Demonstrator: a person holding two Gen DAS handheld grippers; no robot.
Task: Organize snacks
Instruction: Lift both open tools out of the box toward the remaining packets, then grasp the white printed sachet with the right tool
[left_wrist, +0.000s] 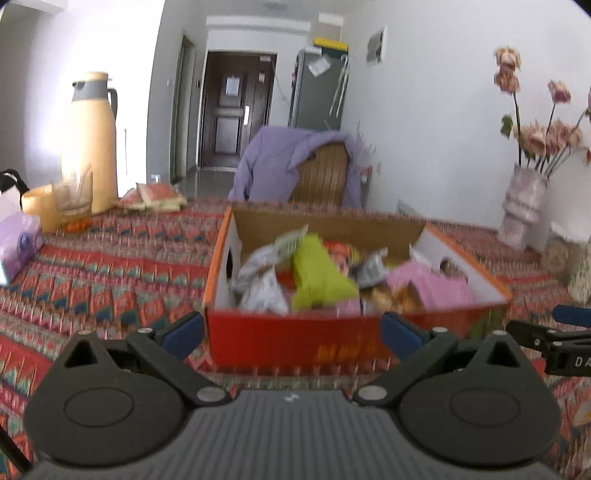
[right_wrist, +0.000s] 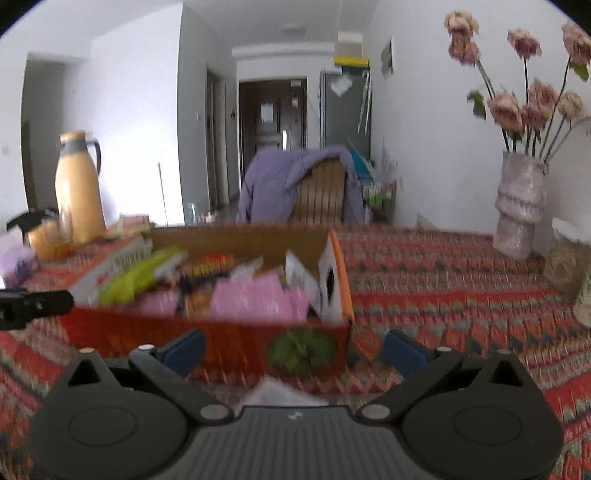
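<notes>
**Inspection: snack box and loose packets — both claws spread wide, nothing held**

We find the cardboard box standing on the patterned counter, directly ahead of the left claw and ahead and slightly left of the right claw. Both claws stand released, jaws at full spread, with nothing between the pads. The right claw's tip shows at the right edge of the left view, just beside the box's near right corner.

The box holds a loose heap of snack packets: a green packet standing up near the middle, silver packets to its left, a pink packet to its right. More packets lie apart on the counter, beside the yellow thermos. A pale packet or paper lies on the counter just before the right claw; blur prevents identification.

Handling, in our judgement: the packets are light, soft, crinkly film, likely slippery and easily crushed if they hold biscuits or crisps. We recommend taking each by a sealed edge or corner, gently. The box is thin, open-topped card, stiff enough at its corners; each side wall has a hand-hole. Two claws on opposite walls would suit lifting it.

Hazards nearby: a glass and a flower vase, both well apart from the box.
</notes>
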